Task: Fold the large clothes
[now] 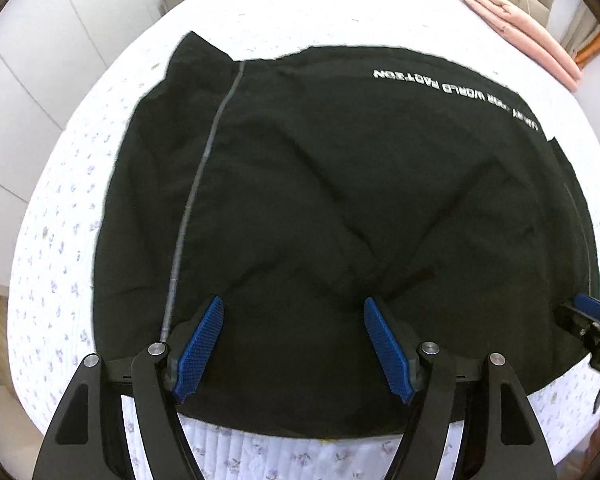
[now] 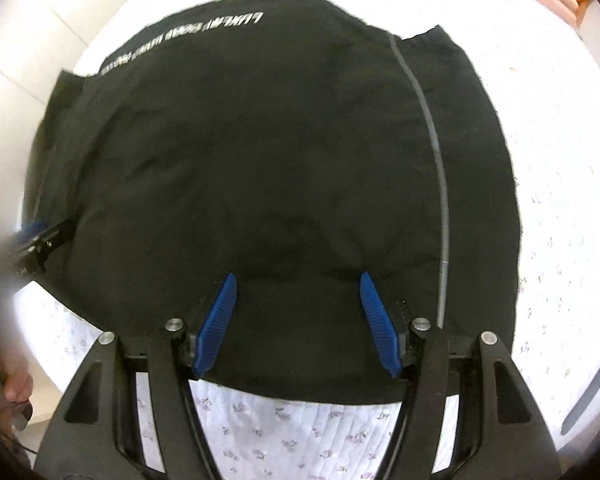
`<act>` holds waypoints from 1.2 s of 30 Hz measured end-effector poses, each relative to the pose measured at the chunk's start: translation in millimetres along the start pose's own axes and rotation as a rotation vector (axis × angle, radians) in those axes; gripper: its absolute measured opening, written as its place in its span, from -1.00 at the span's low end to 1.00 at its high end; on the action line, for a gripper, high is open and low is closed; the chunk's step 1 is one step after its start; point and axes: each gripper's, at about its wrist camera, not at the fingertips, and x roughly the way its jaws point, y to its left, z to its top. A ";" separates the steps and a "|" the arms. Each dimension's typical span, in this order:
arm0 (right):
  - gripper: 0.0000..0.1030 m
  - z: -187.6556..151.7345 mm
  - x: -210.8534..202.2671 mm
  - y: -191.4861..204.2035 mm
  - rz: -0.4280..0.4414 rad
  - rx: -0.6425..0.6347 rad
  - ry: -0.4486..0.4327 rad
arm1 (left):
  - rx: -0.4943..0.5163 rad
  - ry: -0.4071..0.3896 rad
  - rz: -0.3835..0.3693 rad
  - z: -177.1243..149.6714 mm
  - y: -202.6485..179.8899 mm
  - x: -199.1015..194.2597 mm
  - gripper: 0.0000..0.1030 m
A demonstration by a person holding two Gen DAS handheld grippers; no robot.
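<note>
Left gripper (image 1: 294,312): jaws spread wide, blue pads clear of the cloth, nothing held. Right gripper (image 2: 298,286): jaws likewise spread, nothing between the pads. Both point steeply down at the near hem of the black garment (image 1: 340,200), which lies spread flat on the white floral quilt (image 1: 60,240). In the left wrist view a grey piping line (image 1: 204,160) runs from 7 o'clock up to 11 o'clock; white lettering (image 1: 456,94) sits at 1 o'clock. The right gripper's tip enters that view at 3 o'clock. Folded pink cloth (image 1: 520,28) lies at 2 o'clock, well apart. In the right wrist view a blurred hand (image 2: 4,380), probably holding the left gripper, shows at 8 o'clock.
</note>
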 end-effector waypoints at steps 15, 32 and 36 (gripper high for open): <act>0.50 42.7 -44.7 -49.1 -0.290 0.050 -0.121 | -0.020 -0.150 0.148 44.3 62.1 -38.4 0.46; 0.62 66.7 -1.9 -110.9 -0.090 0.156 -0.107 | -0.181 -0.020 -0.062 70.8 137.5 27.1 0.46; 0.62 66.3 7.2 -139.1 0.076 0.234 -0.091 | -0.323 0.008 -0.293 68.8 172.0 38.4 0.46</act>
